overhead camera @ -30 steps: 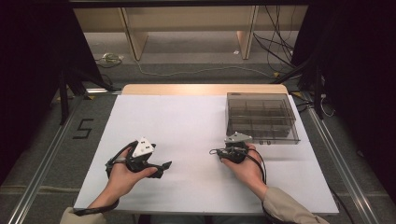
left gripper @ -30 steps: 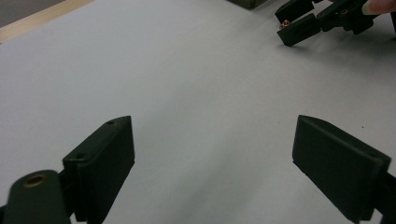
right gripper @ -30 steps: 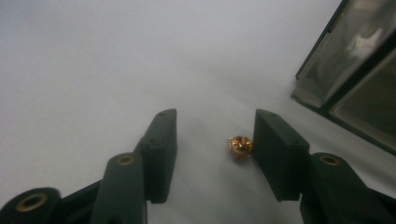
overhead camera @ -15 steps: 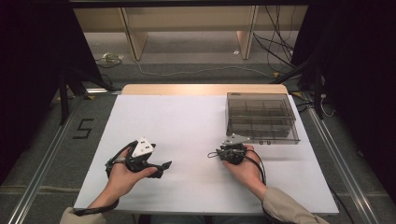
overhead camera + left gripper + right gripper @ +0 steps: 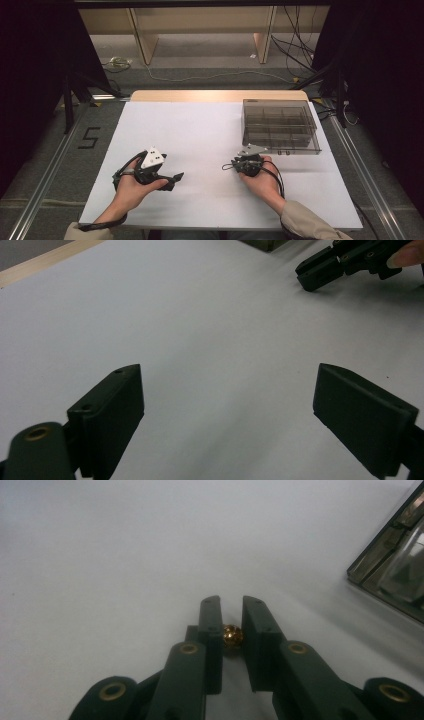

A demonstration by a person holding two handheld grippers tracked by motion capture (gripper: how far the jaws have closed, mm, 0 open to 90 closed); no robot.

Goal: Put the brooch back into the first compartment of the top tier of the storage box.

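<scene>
On the left, our left gripper (image 5: 170,180) lies low over the white table (image 5: 200,140), its jaws standing wide apart with nothing between them.

More to the right, our right gripper (image 5: 231,625) has just been closing its jaws, and they now pinch a small golden ball (image 5: 232,636) between the pads, just above the table surface near the front of the box.

The ball is round and smooth, and we judge it sits deep between the pads rather than at the tips. If we tilt or loosen the hand, it could slip out and roll away over the flat table.

At the far right stands the clear compartment box (image 5: 280,127). Its lid looks closed, and we cannot tell whether the compartments hold anything.
</scene>
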